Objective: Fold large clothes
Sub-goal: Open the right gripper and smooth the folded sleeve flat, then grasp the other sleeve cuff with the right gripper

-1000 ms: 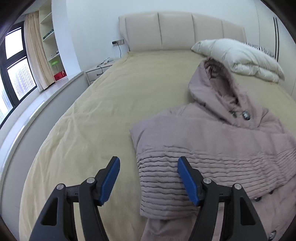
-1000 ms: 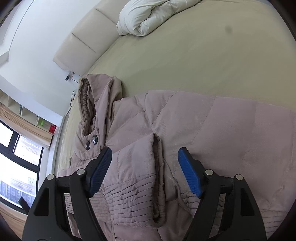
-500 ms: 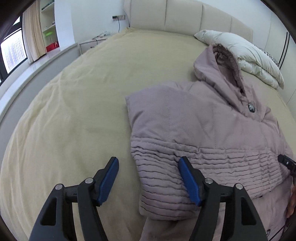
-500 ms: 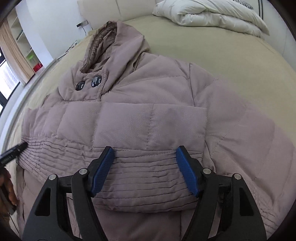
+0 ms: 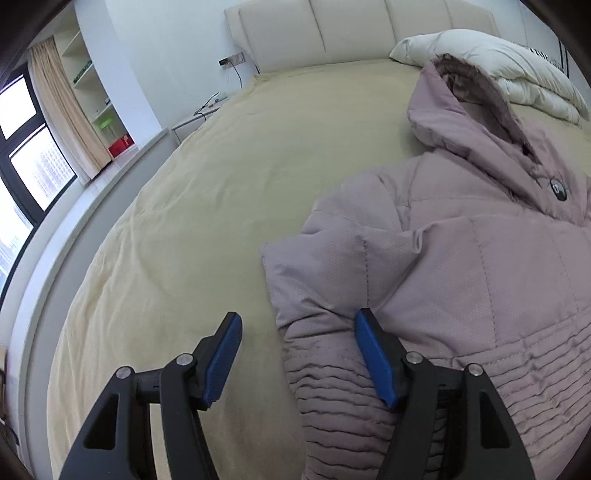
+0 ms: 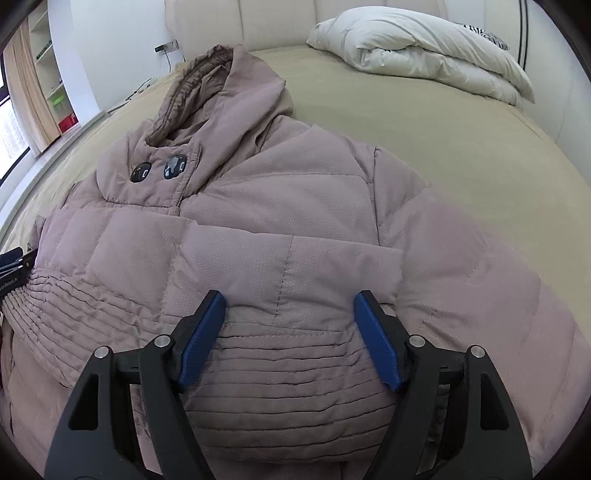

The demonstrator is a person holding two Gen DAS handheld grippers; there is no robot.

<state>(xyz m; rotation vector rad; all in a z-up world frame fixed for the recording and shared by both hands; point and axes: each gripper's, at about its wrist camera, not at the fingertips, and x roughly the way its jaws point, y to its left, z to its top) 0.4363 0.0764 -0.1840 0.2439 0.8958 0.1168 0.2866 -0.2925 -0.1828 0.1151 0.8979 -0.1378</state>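
Left tongs (image 5: 297, 354): spread wide, pinching nothing; one blue pad hangs over the bare bedspread, the other over the coat's folded sleeve, so the sleeve's edge lies between them.
Right tongs (image 6: 290, 332): jaws opening, nothing pressed between the pads; they hover over the ribbed end of the sleeve folded across the coat's chest.
Coat (image 6: 280, 229): one, a mauve padded coat with a hood, lying front up on the bed, hood toward the headboard. Both sleeves are folded in across the body.
Buttons (image 6: 155, 170): two dark ones side by side at the collar in the right view; only one shows in the left view.
Hood (image 5: 465, 99): one, standing up open, its lining showing, just in front of the duvet.
Bed (image 5: 229, 184): one, covered in a tan bedspread; it carries the coat and the duvet and nothing else that I can see.
Duvet (image 6: 417, 51): one, white, folded in a bundle near the headboard, on the right.
Headboard (image 5: 354, 33): cream, padded in upright panels.
Shelves (image 5: 92, 92): an open unit beside the curtain, at the left; it holds something green and something red low down, too small to name.
Window (image 5: 26, 158): dark-framed, at the far left.
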